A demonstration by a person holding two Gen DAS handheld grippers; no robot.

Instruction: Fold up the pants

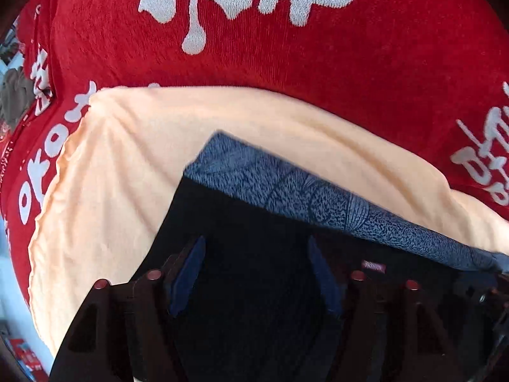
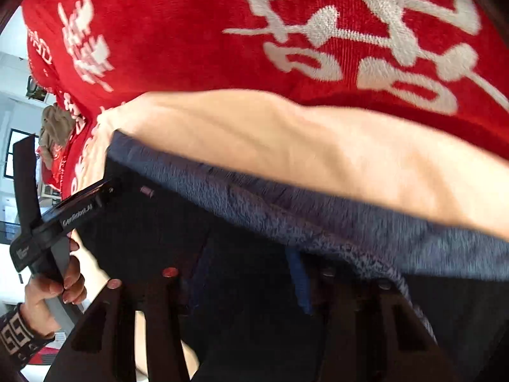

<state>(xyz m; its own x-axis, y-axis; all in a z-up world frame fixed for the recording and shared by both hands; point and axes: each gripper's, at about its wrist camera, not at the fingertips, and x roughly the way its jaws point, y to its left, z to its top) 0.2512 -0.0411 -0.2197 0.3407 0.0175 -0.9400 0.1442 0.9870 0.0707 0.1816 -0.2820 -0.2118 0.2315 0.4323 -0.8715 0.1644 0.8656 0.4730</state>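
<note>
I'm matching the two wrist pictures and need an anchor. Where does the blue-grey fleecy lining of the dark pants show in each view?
Left wrist: the blue-grey fleecy lining runs as a band from centre down to the right edge, above the dark pants.
Right wrist: it slants from left-centre down to the lower right.
Shared landmark: the pale peach cloth lies just beyond it in both, on the red blanket with white lettering.
</note>
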